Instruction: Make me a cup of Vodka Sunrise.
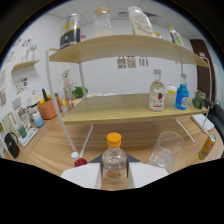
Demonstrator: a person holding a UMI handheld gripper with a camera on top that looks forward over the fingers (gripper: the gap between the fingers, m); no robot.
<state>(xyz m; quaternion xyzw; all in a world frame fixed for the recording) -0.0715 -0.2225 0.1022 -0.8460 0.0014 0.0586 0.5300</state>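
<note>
Squarely between the tool's (114,176) closed fingers, gripped: a yellow-capped bottle (114,157), upright.

The hand-held gripper (114,176) points forward and level, its two pale fingers (82,176) reaching out side by side. Each finger shows as a broad, light, flat pad, one on the left and one on the right. They press against the two sides of a small bottle (114,159) with an orange cap, holding it upright between them.
</note>
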